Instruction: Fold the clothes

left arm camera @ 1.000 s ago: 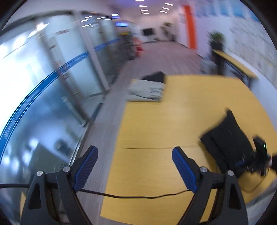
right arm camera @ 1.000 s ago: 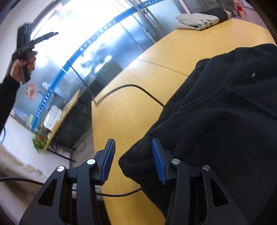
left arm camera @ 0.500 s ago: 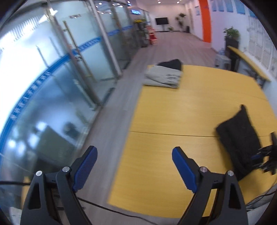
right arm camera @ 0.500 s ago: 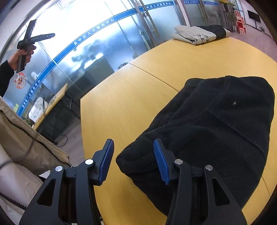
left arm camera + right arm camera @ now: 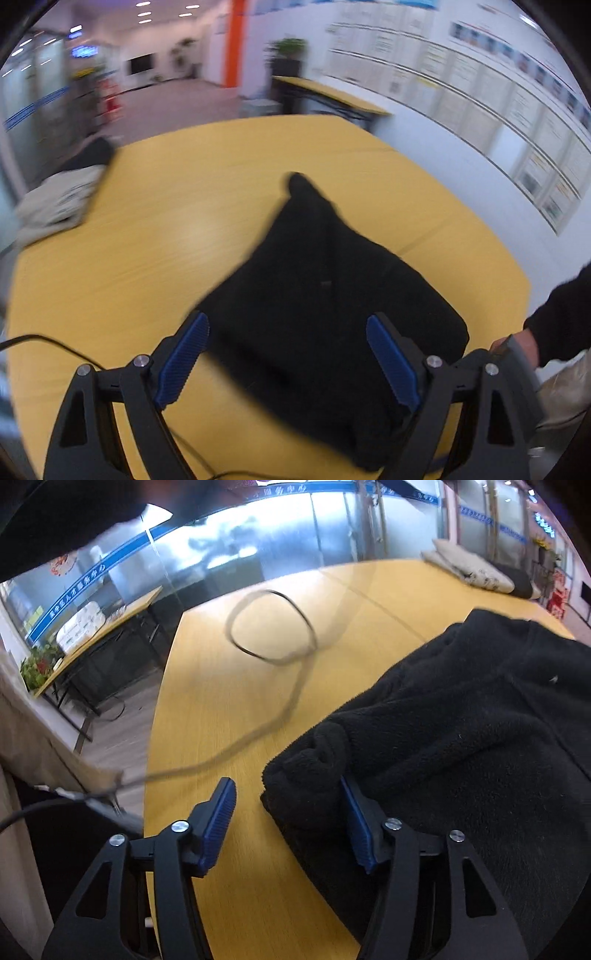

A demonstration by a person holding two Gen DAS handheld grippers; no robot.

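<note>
My left gripper (image 5: 288,360) hangs above the near end of the black fleece garment (image 5: 325,306), its blue-padded fingers (image 5: 183,356) spread wide with nothing between them. The garment lies on the yellow wood-grain table (image 5: 155,236), folded into a thick, roughly rectangular bundle that tapers to a narrow point at its far end. The left wrist view is motion-blurred, so finer surface detail is not readable there.

My right gripper (image 5: 291,823) is at the bundle's near corner (image 5: 310,760). Its fingers are also spread; the right pad (image 5: 356,830) touches the edge of the fleece, and the left pad (image 5: 218,825) stands apart over bare table. The fabric has a dense, nubby pile, a rolled lip at this corner and a stitched seam (image 5: 532,698) running across the top layer.

A thin black cable (image 5: 273,627), blurred, loops over the table. A folded beige garment (image 5: 469,566) and a dark one (image 5: 517,579) lie at the far table edge, well apart from the fleece.
</note>
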